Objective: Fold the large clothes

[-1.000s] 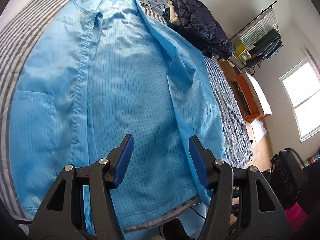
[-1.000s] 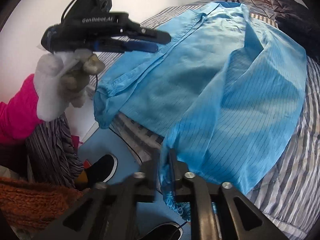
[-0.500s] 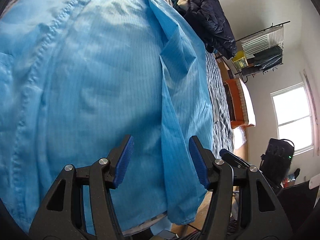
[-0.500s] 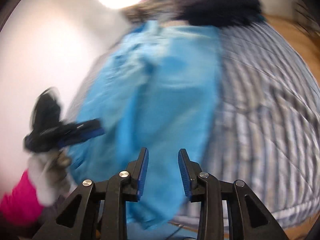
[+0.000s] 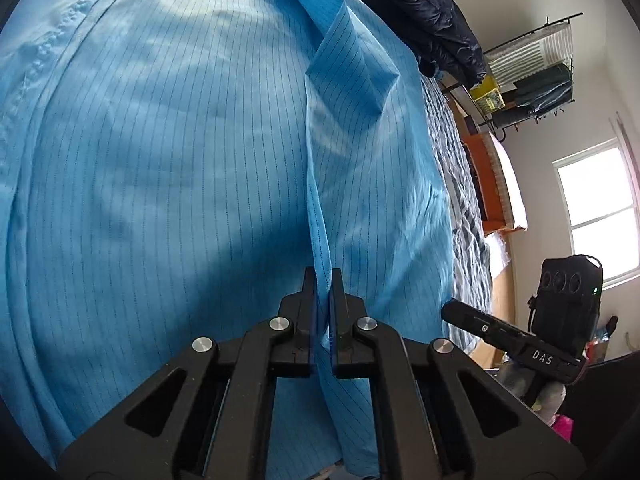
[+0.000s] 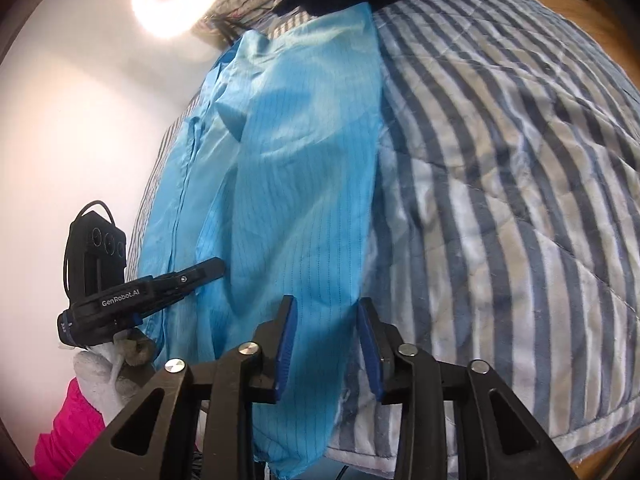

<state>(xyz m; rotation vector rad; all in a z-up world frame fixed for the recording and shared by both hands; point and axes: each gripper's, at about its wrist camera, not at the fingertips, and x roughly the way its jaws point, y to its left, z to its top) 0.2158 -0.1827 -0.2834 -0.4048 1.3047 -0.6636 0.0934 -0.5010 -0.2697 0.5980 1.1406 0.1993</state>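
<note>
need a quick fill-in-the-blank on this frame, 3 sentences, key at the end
1. The left gripper is shut on a raised fold of the ____ garment.
2. The garment lies on a striped ____.
3. The right gripper has its blue fingers apart, and its jaws are ____ around the garment's edge.

Missing words: blue; blanket; closing
</note>
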